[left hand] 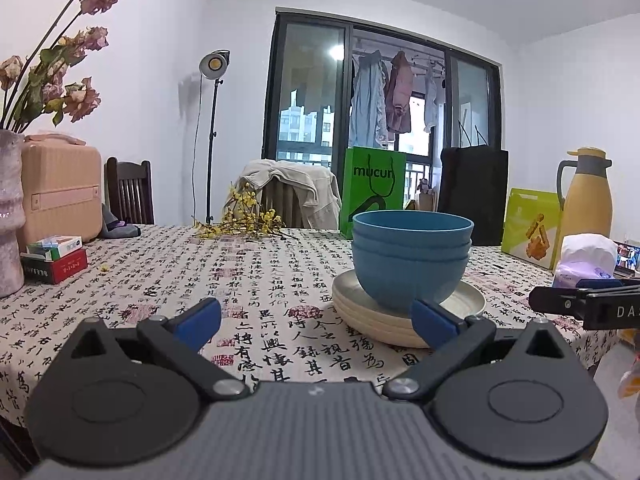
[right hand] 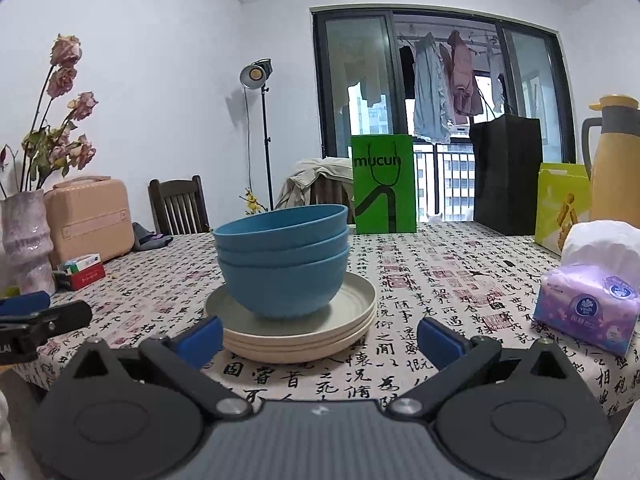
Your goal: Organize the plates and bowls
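Three nested blue bowls [left hand: 412,256] [right hand: 282,260] stand on a stack of three cream plates [left hand: 468,304] [right hand: 356,312] on the calligraphy-print tablecloth [left hand: 248,280]. My left gripper [left hand: 316,322] is open and empty, just short of the table's near edge, with the stack ahead of its right finger. My right gripper [right hand: 320,338] is open and empty, with the stack ahead of its left finger. Each gripper's tip shows at the edge of the other's view.
A pink vase with dried roses [left hand: 10,216], small boxes [left hand: 54,258] and a peach case [left hand: 60,192] stand at the left. A tissue pack [right hand: 592,304], yellow thermos [right hand: 616,164], green bags [right hand: 384,184] and a black bag [right hand: 506,176] are at the right and back.
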`<state>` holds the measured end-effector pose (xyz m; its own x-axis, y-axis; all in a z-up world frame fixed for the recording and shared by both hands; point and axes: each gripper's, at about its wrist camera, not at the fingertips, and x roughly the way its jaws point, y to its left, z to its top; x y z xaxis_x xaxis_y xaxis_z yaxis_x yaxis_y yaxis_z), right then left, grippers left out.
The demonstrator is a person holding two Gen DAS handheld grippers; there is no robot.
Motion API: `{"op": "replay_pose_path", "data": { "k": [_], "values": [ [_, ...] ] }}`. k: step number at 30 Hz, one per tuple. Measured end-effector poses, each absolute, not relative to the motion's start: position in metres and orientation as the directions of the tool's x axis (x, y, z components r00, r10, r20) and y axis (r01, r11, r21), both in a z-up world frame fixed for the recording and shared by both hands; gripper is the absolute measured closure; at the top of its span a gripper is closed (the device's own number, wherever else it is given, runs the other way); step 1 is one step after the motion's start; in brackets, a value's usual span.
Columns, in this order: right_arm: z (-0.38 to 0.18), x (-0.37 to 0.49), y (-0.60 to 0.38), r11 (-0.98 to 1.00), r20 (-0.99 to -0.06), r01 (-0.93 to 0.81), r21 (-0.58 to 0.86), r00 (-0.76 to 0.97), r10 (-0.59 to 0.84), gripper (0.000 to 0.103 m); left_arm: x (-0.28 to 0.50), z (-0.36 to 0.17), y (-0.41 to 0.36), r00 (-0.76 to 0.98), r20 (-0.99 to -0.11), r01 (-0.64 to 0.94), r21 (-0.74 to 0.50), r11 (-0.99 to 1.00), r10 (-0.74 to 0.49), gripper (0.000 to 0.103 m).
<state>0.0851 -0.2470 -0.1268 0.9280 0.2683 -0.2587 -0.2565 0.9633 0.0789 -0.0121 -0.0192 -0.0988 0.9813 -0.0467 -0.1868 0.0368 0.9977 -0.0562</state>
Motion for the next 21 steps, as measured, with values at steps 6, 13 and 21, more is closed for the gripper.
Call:
{"op": "replay_pose_path", "data": {
  "k": [6,13,21],
  "values": [
    [-0.1271,0.0834,-0.247,0.963,-0.256,-0.259,0.077,0.928,0.271,0.0,-0.0123,-0.0987,-0.0173,0.981,-0.186,0.039,-0.066,0.997,-0.051,0.0],
    [-0.1281,0.0845,-0.2487,0.962,-0.261,-0.258,0.088,0.926,0.272,0.0,-0.0128,-0.0994,-0.0167,0.982,-0.183,0.043,-0.067,0.997,-0.054,0.0],
    [-0.1291,0.0846,-0.2483,0.962,-0.263,-0.259,0.089,0.925,0.274,0.0,-0.0133,-0.0989,-0.0163,0.983,-0.179,0.04,-0.065,0.997,-0.051,0.0]
  ]
}}
